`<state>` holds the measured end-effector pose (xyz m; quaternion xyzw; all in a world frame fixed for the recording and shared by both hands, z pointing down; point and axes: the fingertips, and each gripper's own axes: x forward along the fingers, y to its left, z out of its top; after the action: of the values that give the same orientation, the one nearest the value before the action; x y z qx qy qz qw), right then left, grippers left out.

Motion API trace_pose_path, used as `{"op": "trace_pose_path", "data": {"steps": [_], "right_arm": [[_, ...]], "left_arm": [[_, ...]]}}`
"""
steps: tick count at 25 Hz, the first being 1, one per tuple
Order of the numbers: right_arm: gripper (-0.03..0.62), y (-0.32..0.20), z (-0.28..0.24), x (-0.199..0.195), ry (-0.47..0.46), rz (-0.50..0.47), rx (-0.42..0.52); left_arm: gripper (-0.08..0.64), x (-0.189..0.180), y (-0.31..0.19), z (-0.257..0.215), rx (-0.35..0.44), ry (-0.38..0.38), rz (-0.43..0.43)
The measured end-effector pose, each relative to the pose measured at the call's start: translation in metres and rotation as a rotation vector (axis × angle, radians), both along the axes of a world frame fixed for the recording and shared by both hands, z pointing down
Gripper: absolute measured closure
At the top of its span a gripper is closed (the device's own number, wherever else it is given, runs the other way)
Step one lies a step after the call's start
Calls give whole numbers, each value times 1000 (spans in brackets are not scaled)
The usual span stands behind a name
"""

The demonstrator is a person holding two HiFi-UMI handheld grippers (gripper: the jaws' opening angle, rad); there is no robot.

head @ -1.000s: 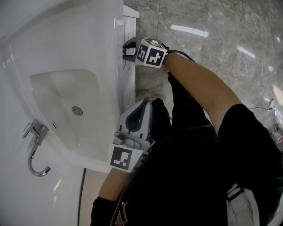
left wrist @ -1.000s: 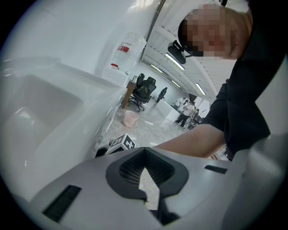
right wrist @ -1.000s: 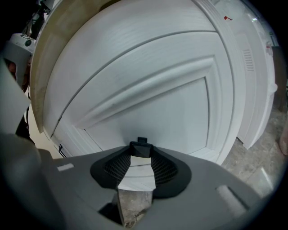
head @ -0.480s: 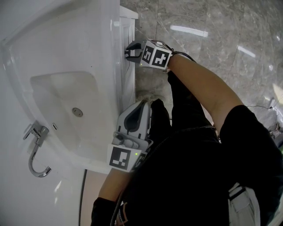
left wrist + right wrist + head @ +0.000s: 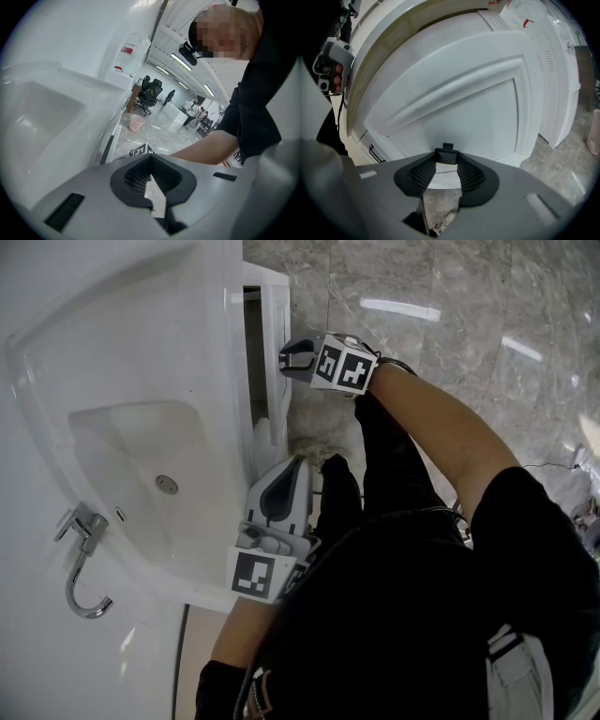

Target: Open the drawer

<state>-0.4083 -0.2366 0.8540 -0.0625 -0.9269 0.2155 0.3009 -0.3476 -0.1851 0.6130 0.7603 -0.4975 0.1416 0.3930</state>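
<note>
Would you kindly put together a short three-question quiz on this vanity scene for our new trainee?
1. True or false: the drawer front sits flush against the vanity.
2. What is the right gripper clamped on? A) the faucet B) the black handle C) the basin rim
3. What stands between the jaws of the left gripper?
Key: 1 false, a dark gap shows behind it. 2 B. 3 Nothing; only floor shows past them.
</note>
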Motion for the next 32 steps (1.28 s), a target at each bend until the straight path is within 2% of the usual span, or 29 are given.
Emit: {"op": "trace_pose_path", "data": {"steps": [32], "right_arm": [[456,5,1,52,27,12,-7]], "left_arm": [[560,1,1,1,-5,-15,8]]}}
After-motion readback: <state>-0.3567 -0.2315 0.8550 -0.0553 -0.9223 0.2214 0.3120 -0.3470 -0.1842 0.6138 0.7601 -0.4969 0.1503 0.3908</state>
